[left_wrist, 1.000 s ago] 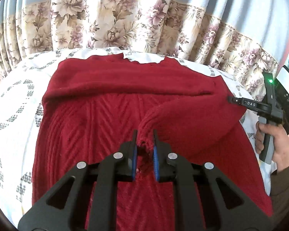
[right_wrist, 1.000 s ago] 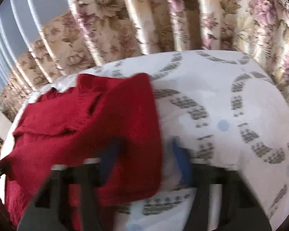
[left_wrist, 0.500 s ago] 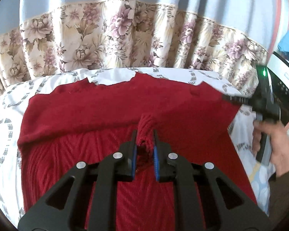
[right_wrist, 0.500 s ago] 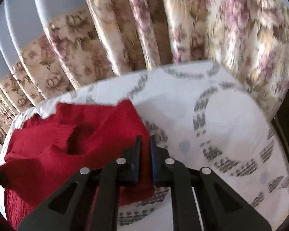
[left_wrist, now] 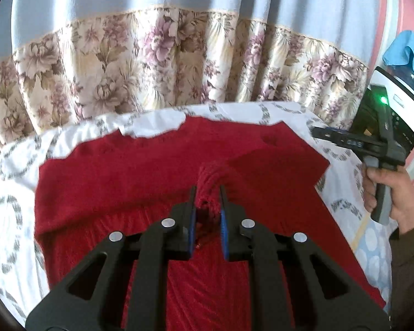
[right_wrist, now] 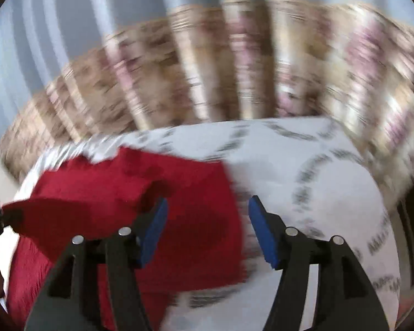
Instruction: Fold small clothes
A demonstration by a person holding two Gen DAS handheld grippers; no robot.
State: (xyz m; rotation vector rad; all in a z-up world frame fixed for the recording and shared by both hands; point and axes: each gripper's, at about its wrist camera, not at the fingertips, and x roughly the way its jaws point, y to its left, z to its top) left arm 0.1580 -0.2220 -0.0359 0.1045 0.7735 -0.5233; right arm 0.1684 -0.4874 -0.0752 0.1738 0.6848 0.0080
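A dark red knitted sweater (left_wrist: 157, 171) lies spread on a white patterned bedsheet (left_wrist: 11, 220), its far part folded over toward me. My left gripper (left_wrist: 207, 193) is shut on a bunched fold of the red knit, lifted slightly above the rest. In the right wrist view the sweater (right_wrist: 196, 220) has a folded flap with a straight right edge. My right gripper (right_wrist: 208, 207) hangs above that edge with its jaws opening; nothing is pinched between the blue pads (right_wrist: 262, 234). The right gripper (left_wrist: 320, 133) also shows at the right in the left wrist view, held by a hand (left_wrist: 392, 193).
A floral and blue curtain (left_wrist: 179, 60) hangs right behind the bed. A white appliance (left_wrist: 400, 102) with a blue cloth (left_wrist: 408, 52) on it stands at the far right. The bare sheet (right_wrist: 331, 193) stretches to the right of the sweater.
My right gripper was shut half a second ago and now stands wide, and it has lifted off the flap. My left gripper drew its held fold toward the far side and slightly up.
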